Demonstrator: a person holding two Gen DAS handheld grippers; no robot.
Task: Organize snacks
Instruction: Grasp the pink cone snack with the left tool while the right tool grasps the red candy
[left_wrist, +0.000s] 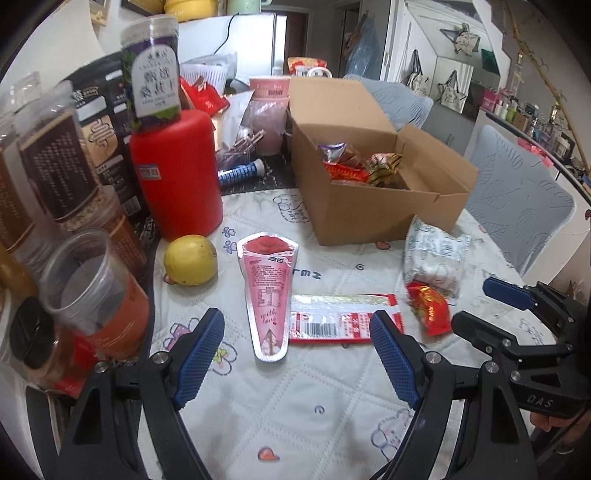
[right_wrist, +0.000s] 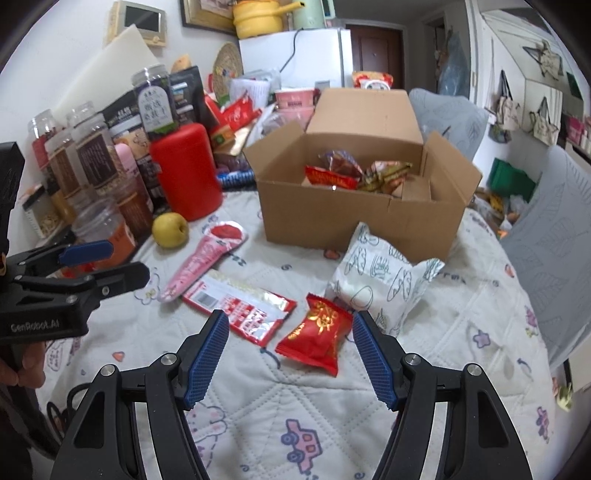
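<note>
Four packets before one box (right_wrist: 354, 218): pink (right_wrist: 201, 260), flat red (right_wrist: 240, 308), small red (right_wrist: 317, 338), white (right_wrist: 380, 284). Both grippers, left (left_wrist: 297, 363) and right (right_wrist: 290, 356), wide, empty.

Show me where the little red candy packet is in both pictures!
Left wrist view: the small red packet lies right of centre, right of the left hand-held gripper.
Right wrist view: low centre, between the right hand-held gripper's fingers.
Shared landmark: the cardboard box behind it.
</note>
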